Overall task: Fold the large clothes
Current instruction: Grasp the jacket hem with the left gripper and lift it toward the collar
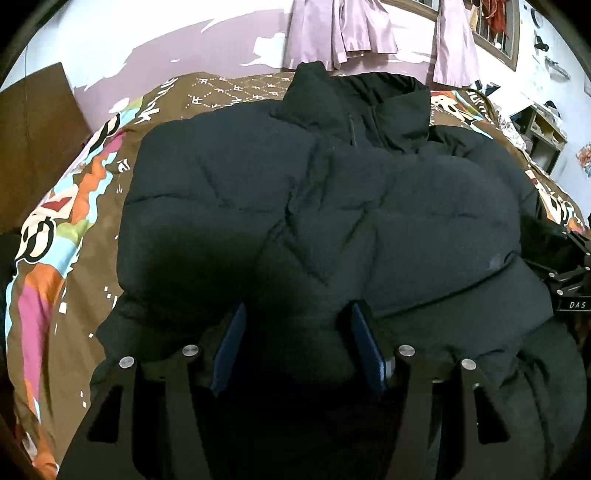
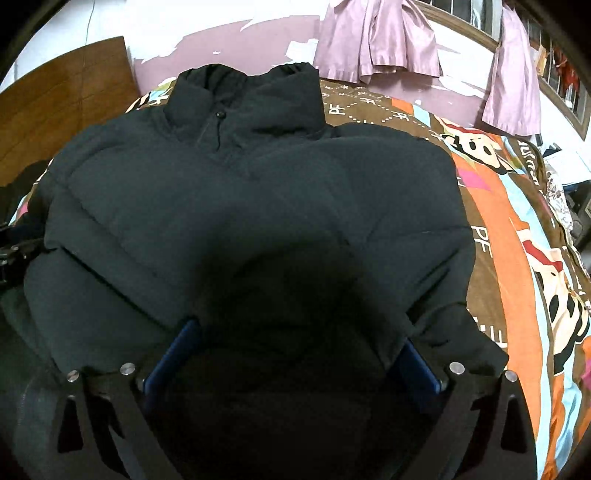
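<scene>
Over on the left side, the left tool [image 1: 297, 325] sits low at the hem end of the black puffer jacket [image 1: 332, 206], its two blue-padded fingers [image 1: 231, 343] spread apart with a thick fold of the padded fabric bulging up between them; whether the pads actually press the cloth I cannot tell, but the jaws stand open. The jacket lies spread on the bed, on a brown patterned bedspread [image 1: 74, 236], collar end far from the tool and pointing toward the lilac wall, where pale purple curtains [image 1: 340, 33] hang. A wooden board [image 1: 37, 118] stands at the far left edge of this view. Moving across to the right wrist view, the same jacket [image 2: 258, 192] fills the frame, its stand-up collar [image 2: 247, 99] upright at the far end with the zip running down from it. The right tool [image 2: 301, 339] is down at the near hem too, jaws wide open, one blue finger [image 2: 173, 362] on either side of a dark mound of jacket that swells between them. To the right of the jacket the bedspread [image 2: 517, 229] shows its orange, blue and panda print, bare cloth running to the bed's edge.
</scene>
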A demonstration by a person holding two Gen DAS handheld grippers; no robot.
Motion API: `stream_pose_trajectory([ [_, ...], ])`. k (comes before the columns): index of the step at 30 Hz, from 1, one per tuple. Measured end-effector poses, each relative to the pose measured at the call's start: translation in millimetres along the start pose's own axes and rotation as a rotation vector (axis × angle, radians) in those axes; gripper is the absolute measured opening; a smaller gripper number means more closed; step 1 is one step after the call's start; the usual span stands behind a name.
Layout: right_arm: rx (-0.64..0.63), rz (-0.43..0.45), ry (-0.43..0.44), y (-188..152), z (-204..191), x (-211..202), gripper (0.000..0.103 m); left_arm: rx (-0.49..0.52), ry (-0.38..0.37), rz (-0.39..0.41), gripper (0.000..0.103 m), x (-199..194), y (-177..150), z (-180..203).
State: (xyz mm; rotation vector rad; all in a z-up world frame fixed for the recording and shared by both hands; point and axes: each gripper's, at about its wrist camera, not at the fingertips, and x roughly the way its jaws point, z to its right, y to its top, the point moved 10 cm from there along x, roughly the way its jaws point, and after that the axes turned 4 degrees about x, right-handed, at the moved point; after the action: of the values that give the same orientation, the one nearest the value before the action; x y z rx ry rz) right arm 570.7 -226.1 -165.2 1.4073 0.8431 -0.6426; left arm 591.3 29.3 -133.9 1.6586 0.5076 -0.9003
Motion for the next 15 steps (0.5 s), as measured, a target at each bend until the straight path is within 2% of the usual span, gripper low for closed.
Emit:
stream_pose_trajectory([
  [3,-0.001,0.014,-0.004,-1.6,-4.6,-5.5,0.102,0.002,0.002,0.010,0.053,0.7,-0.5,0.4],
  [9,0.006,0.063,0.007,-0.5,-2.6,-9.1,0.102,-0.019,-0.051,0.032,0.056,-5.3,2.6,-2.3],
  [15,0.006,0.083,0.003,1.0,-3.3,-11.2,0.102,-0.006,-0.042,0.037,0.059,-7.7,4.2,-1.1],
])
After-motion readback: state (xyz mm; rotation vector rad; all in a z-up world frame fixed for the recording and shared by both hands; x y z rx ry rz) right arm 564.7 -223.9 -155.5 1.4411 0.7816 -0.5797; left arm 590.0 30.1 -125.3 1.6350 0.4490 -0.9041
